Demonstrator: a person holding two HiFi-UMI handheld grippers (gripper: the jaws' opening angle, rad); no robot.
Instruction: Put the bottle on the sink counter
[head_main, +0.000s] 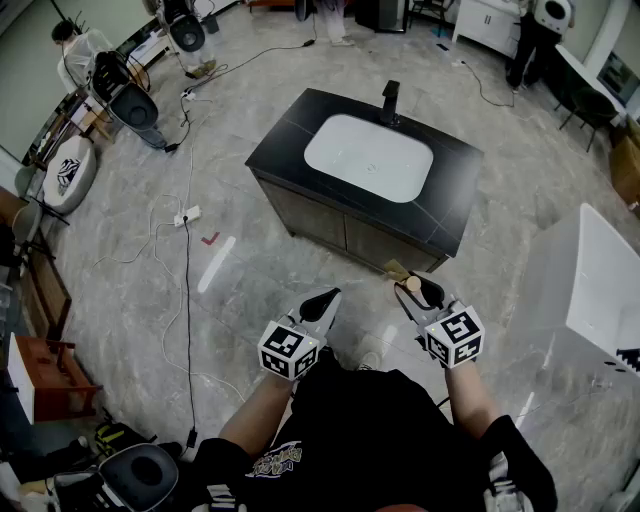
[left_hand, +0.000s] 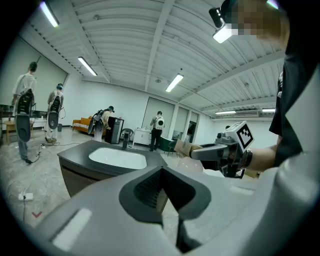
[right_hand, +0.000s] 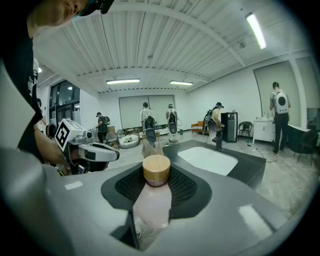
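Note:
The bottle (right_hand: 152, 200) has a pale pink body and a round wooden cap (right_hand: 156, 170). My right gripper (right_hand: 156, 186) is shut on it, cap pointing forward. In the head view the bottle's cap (head_main: 412, 284) shows at the tip of the right gripper (head_main: 421, 289), in front of the counter's near side. The sink counter (head_main: 288, 140) is black with a white basin (head_main: 368, 158) and a black faucet (head_main: 390, 101). My left gripper (head_main: 326, 297) hangs beside the right one, jaws together and nothing in them. The left gripper view shows the counter (left_hand: 75, 156) ahead at the left.
Cables and a power strip (head_main: 187, 215) lie on the grey floor to the left. A white cabinet (head_main: 600, 285) stands at the right, a red wooden stool (head_main: 40, 375) at the far left. Several people stand at the room's far end.

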